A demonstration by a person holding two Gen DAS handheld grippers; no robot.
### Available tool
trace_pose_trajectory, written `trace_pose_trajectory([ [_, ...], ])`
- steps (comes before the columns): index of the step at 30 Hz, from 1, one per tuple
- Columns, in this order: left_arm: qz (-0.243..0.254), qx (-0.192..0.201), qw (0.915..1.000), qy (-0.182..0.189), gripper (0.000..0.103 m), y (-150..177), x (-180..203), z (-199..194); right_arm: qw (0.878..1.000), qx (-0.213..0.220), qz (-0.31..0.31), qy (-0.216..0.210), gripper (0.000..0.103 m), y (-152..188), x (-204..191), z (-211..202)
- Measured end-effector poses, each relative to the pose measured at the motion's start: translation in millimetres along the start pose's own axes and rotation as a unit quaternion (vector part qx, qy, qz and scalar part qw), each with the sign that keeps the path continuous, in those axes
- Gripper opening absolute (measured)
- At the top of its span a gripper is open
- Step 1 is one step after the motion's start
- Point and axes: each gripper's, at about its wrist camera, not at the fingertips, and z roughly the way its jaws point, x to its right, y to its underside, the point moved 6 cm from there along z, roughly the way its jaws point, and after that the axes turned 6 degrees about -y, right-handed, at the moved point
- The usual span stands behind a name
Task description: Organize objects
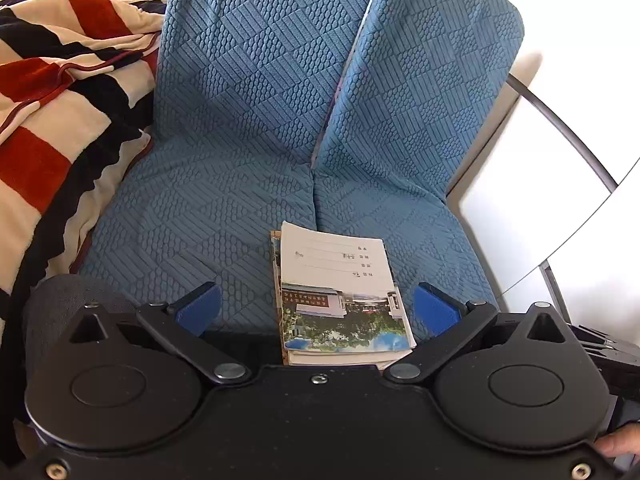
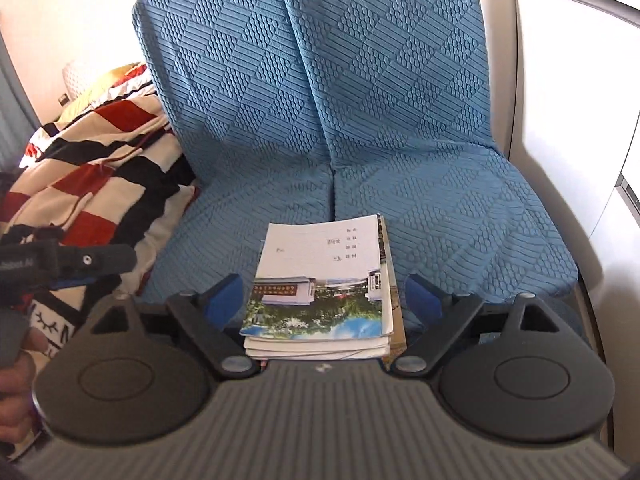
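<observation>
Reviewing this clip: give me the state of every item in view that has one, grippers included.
left gripper: open, pads clear of the booklets
right gripper: open, nothing pinched
stack of booklets: closed, lying flat on the seat, edges slightly uneven
blue chair cover: spread over seat and backrest
striped blanket: rumpled beside the chair

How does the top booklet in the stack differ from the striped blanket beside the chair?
The top booklet lies flat and neatly squared; the striped blanket is rumpled. The booklet shows a building photo and printed lines; the blanket has red, black and cream stripes. The booklet sits on the blue chair cover; the blanket lies beside it.
</observation>
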Motion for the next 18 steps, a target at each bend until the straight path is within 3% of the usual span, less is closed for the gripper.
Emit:
trace_pose_trajectory([
  [18, 0.004, -0.013, 0.9999, -0.007, 0.103, -3.0, 6.5, 9.6, 1.0, -0.005, 0.004, 0.014, 0.089, -1.0, 4.0, 3.4],
])
